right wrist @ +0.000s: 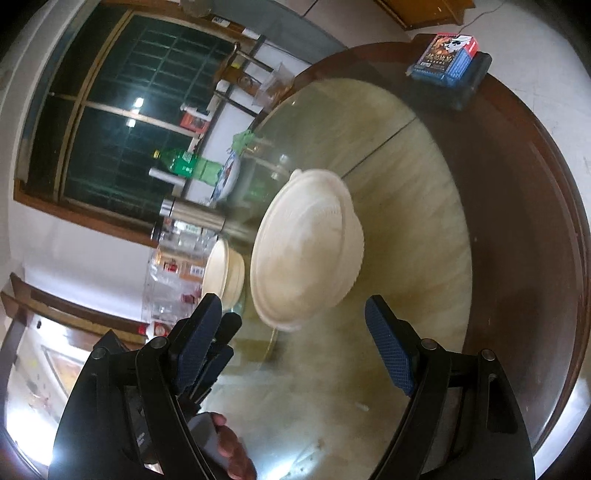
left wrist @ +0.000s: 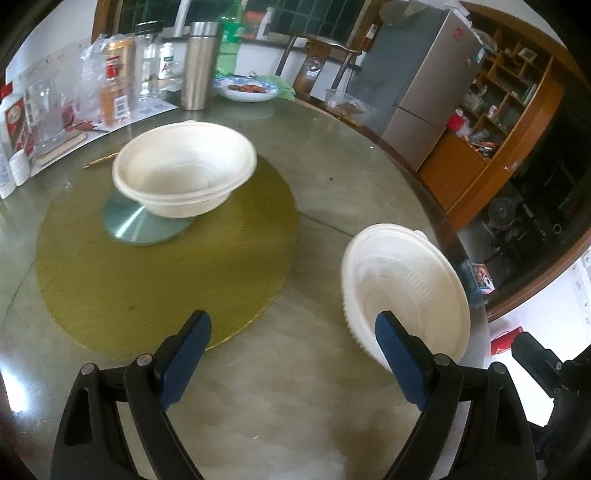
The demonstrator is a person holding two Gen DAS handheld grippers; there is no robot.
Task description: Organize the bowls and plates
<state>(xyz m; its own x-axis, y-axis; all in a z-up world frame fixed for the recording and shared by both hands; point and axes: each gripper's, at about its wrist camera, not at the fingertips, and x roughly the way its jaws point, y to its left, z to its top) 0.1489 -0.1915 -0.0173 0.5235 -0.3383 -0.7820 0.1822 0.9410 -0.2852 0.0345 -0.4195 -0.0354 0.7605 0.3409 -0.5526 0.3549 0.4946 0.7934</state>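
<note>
A white disposable bowl [left wrist: 184, 173] sits on a grey-green disc [left wrist: 140, 225] at the middle of a round gold mat [left wrist: 147, 280]. A second white ribbed bowl [left wrist: 406, 291] rests on the glass near the table's right edge. My left gripper [left wrist: 291, 321] is open above the glass with nothing between its blue pads; its right finger overlaps the near rim of that second bowl. In the right wrist view, rolled sideways, my right gripper [right wrist: 291, 306] is open and empty, just short of the ribbed bowl [right wrist: 306, 254], with the other bowl [right wrist: 225, 273] beyond.
At the table's far side stand a steel flask [left wrist: 199, 62], a green bottle [left wrist: 231, 33], jars, bagged goods and a blue-patterned plate of food [left wrist: 247, 88]. A blue card box [right wrist: 443, 55] lies at the wooden rim [right wrist: 535, 221]. Chair, fridge and shelves stand behind.
</note>
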